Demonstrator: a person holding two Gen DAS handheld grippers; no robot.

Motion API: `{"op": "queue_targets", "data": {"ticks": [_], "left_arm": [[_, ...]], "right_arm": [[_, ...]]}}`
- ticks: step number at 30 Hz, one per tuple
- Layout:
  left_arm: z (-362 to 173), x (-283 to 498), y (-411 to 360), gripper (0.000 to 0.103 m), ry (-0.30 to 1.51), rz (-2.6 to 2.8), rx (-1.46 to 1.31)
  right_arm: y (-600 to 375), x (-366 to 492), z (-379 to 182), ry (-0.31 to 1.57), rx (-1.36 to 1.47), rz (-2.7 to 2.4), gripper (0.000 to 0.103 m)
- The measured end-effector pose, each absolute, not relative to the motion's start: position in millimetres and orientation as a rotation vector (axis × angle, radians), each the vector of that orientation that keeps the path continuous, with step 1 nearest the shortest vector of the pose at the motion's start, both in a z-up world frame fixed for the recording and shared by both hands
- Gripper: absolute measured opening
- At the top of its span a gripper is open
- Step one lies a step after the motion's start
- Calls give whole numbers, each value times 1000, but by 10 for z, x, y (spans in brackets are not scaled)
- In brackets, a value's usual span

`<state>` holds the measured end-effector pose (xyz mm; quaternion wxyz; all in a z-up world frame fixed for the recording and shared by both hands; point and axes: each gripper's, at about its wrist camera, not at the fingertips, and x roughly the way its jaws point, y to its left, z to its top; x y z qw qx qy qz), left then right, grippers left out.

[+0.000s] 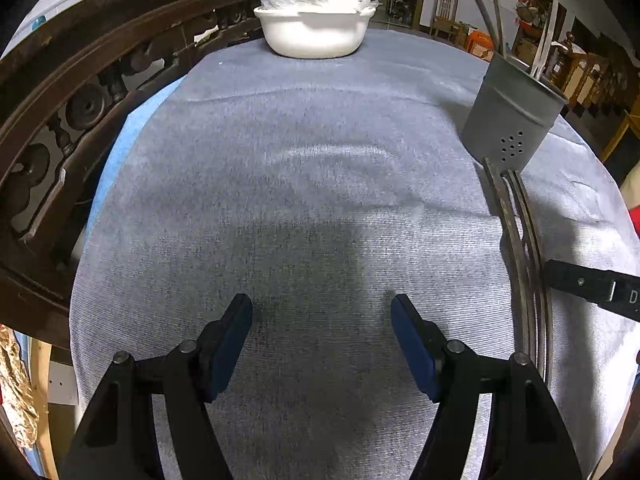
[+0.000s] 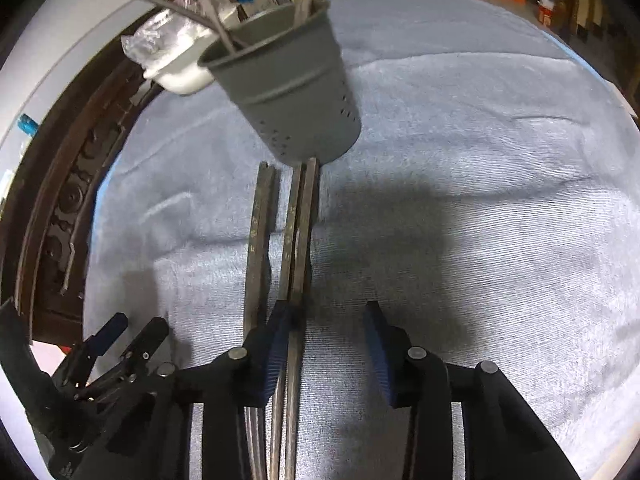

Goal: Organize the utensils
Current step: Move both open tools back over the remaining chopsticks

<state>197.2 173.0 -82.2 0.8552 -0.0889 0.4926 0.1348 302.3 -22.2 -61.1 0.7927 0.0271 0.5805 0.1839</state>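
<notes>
Three long metal utensil handles [image 2: 298,240] lie side by side on the grey cloth, ends against the foot of a grey perforated utensil holder [image 2: 288,80]. The holder stands upright with several utensils in it. My right gripper [image 2: 326,344] is open low over the cloth; its left pad [image 2: 276,348] touches the rightmost pair of handles, with nothing between the jaws. In the left wrist view the handles [image 1: 520,240] and holder [image 1: 516,108] are at the right. My left gripper [image 1: 322,344] is open and empty over bare cloth.
A white bowl [image 1: 316,32] with a clear plastic bag on it sits at the table's far edge. A dark carved wooden chair back [image 1: 60,120] runs along the left side. The grey cloth [image 1: 300,180] covers the table. The left gripper also shows in the right wrist view [image 2: 116,344].
</notes>
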Motion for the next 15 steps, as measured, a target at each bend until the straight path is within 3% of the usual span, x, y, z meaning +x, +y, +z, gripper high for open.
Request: {"op": "queue_targets", "data": {"ticks": [15], "left_arm": [[-817,2020,1727,72,1042,274,-201]], "right_arm": [[-93,3110,-635,1248,-17,354,41]]}}
